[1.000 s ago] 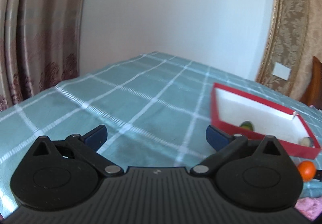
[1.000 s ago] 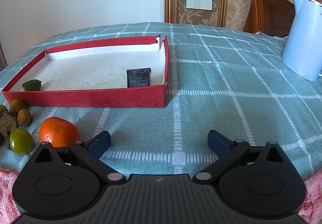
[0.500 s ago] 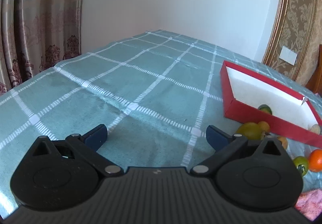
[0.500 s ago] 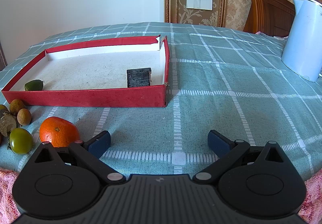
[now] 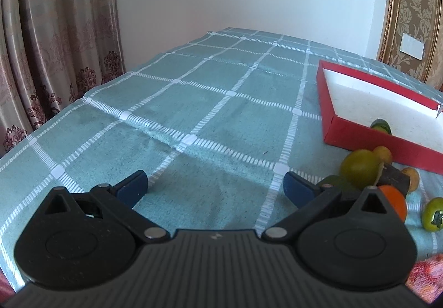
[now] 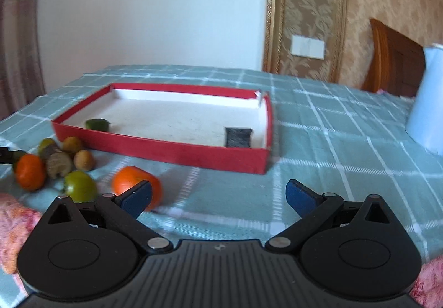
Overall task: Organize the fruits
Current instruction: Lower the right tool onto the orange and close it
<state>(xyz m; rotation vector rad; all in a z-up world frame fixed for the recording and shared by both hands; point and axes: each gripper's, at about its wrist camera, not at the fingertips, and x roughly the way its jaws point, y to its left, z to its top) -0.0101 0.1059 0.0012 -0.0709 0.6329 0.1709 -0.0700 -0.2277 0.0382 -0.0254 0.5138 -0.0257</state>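
So the fruits were mostly sitting in a loose pile on the checked tablecloth (image 6: 318, 141), just outside the near left corner of the red tray (image 6: 171, 150). In the right wrist view there was an orange (image 6: 133, 183) nearest the camera, partly behind the left finger's blue pad, a green round fruit (image 6: 79, 186) just beside it, a second orange (image 6: 30, 175) further left, a brownish stubby chunk (image 6: 58, 164) I couldn't identify, and a couple of small tan fruits (image 6: 84, 159) touching the pile. One dark green fruit (image 6: 97, 123) was already inside the tray, tucked in its near left corner, lying with its long axis roughly along the front wall. A small dark block (image 6: 238, 136) sat in the tray's near right corner. The tray itself ran long side left-to-right across that view.

The right gripper (image 6: 218, 194) was held low over the cloth, pointing at the tray, jaws spread wide with nothing between them. That view was a bit blurry.

The left gripper (image 5: 216, 186) was also wide apart and empty, low over bare cloth, aimed past the tray's left end; the fruit pile showed off to its right, with a big yellow-green fruit (image 5: 360, 171) closest.

A white kettle (image 6: 427, 103) stood well off to the right, curtains (image 5: 55, 45) on the left.
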